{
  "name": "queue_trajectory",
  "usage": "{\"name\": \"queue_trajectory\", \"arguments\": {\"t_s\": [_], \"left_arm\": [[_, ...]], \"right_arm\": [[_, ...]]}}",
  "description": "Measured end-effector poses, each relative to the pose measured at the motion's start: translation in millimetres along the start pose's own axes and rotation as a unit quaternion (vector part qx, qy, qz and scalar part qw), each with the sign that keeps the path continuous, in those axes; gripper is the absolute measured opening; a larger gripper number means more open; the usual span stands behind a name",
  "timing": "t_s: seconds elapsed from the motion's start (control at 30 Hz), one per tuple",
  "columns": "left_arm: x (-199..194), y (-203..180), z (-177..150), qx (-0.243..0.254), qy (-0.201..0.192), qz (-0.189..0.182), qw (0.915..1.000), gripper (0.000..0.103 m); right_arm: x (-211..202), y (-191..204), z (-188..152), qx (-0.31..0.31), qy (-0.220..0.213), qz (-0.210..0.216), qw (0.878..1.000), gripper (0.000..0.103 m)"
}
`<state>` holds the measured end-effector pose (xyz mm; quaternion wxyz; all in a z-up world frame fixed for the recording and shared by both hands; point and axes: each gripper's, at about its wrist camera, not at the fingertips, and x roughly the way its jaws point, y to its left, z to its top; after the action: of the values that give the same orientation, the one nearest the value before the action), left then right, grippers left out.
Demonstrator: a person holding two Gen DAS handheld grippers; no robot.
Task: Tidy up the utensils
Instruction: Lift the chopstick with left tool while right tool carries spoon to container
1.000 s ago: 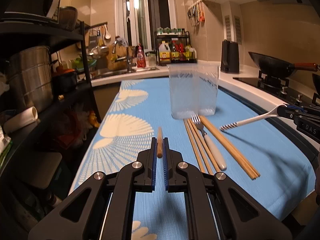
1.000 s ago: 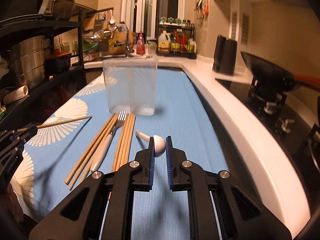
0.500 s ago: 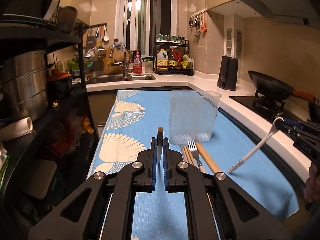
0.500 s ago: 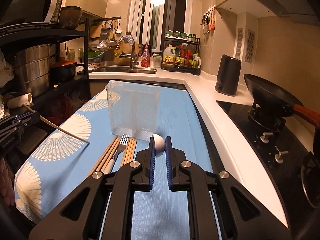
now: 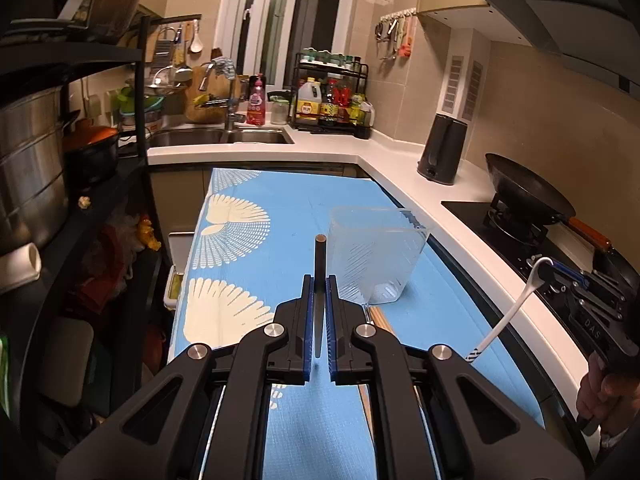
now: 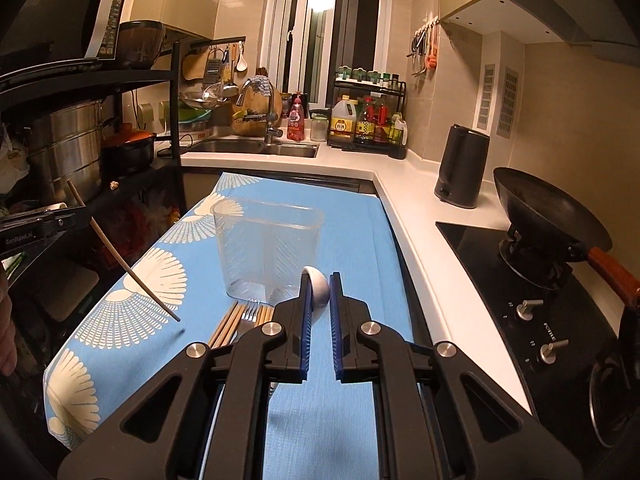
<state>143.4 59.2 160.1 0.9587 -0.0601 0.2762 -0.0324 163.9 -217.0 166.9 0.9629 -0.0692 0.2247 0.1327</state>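
My left gripper (image 5: 319, 280) is shut on a wooden chopstick (image 5: 319, 264), held up above the blue patterned cloth (image 5: 248, 272). From the right wrist view that chopstick (image 6: 120, 260) slants down from the left gripper (image 6: 40, 224) at the left edge. My right gripper (image 6: 320, 280) is shut on a white spoon (image 6: 318, 286); in the left wrist view the spoon (image 5: 508, 316) hangs handle-down from the right gripper (image 5: 560, 276). A clear plastic container (image 5: 376, 254) (image 6: 268, 252) stands on the cloth ahead of both. Behind my fingers lie more chopsticks (image 6: 228, 322) and a fork (image 6: 250, 308).
A black shelf rack with pots (image 5: 36, 184) lines the left side. The white counter (image 6: 424, 236) runs along the right with a black kettle (image 6: 462, 166), a wok (image 6: 548, 208) on the stove, and a sink (image 6: 248, 146) at the back. A hand (image 5: 608, 392) holds the right gripper.
Both grippers have risen from the cloth, carrying the chopstick and the spoon. The chopstick and spoon handle now tilt steeply downward. The container looks lower and farther below.
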Motion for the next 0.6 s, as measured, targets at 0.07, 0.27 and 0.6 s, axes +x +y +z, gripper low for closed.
{"name": "queue_trajectory", "arguments": {"t_s": [0.07, 0.27, 0.6], "left_arm": [[-2.0, 0.6, 12.2, 0.002, 0.008, -0.011, 0.9999, 0.006], [-9.9, 3.2, 64.5, 0.005, 0.026, -0.053, 0.9983, 0.006], [-0.2, -9.7, 159.1, 0.019, 0.008, -0.098, 0.995, 0.006]], "right_arm": [[-1.4, -3.3, 13.3, 0.0, -0.005, 0.002, 1.0, 0.009], [-5.7, -7.4, 68.7, -0.018, -0.033, 0.009, 0.999, 0.009], [23.8, -1.2, 168.5, -0.041, -0.088, 0.006, 0.995, 0.008]]}}
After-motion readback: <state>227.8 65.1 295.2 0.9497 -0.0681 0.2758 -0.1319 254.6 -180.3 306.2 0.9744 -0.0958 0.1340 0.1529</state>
